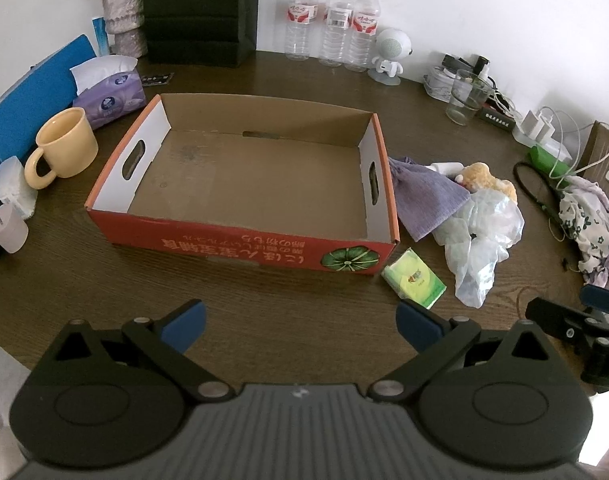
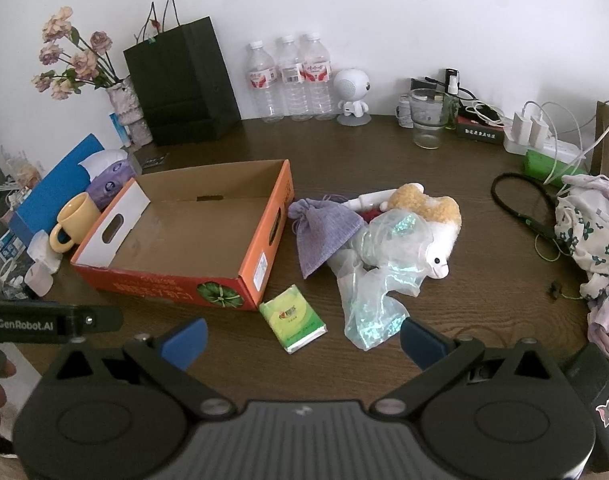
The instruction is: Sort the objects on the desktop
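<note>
A dark wooden desk (image 1: 264,308) fills both fisheye views, cluttered with household things. In the left wrist view, the left gripper (image 1: 300,322) sits at six o'clock with its blue-padded fingers spread wide and nothing between them. Straight ahead at twelve o'clock from it lies an open orange cardboard box (image 1: 240,240), its floor bare, with a pumpkin picture on the near wall. A green tissue packet (image 1: 414,278) lies flat on the desk just beside the box's near right corner, at about one o'clock from the left gripper, close to its right finger. Further out at two o'clock is a heap: a purple cloth pouch (image 1: 424,200), a crumpled clear plastic bag (image 1: 480,236) and a plush toy (image 1: 488,182), all touching. At ten o'clock a yellow mug (image 1: 66,142) stands upright beside the box, with a purple tissue pack (image 1: 108,98) behind it.

In the right wrist view, the right gripper (image 2: 304,336) is likewise wide open and holds nothing. The tissue packet (image 2: 292,316) lies at twelve o'clock, just ahead of the gap between its fingers. The plastic bag (image 2: 372,280) is at one o'clock, its lower end near the right finger, draped over the plush toy (image 2: 428,216). The pouch (image 2: 324,232) lies beyond, and the box (image 2: 260,256) is at eleven o'clock. Three water bottles (image 2: 288,76) stand along the far wall.
</note>
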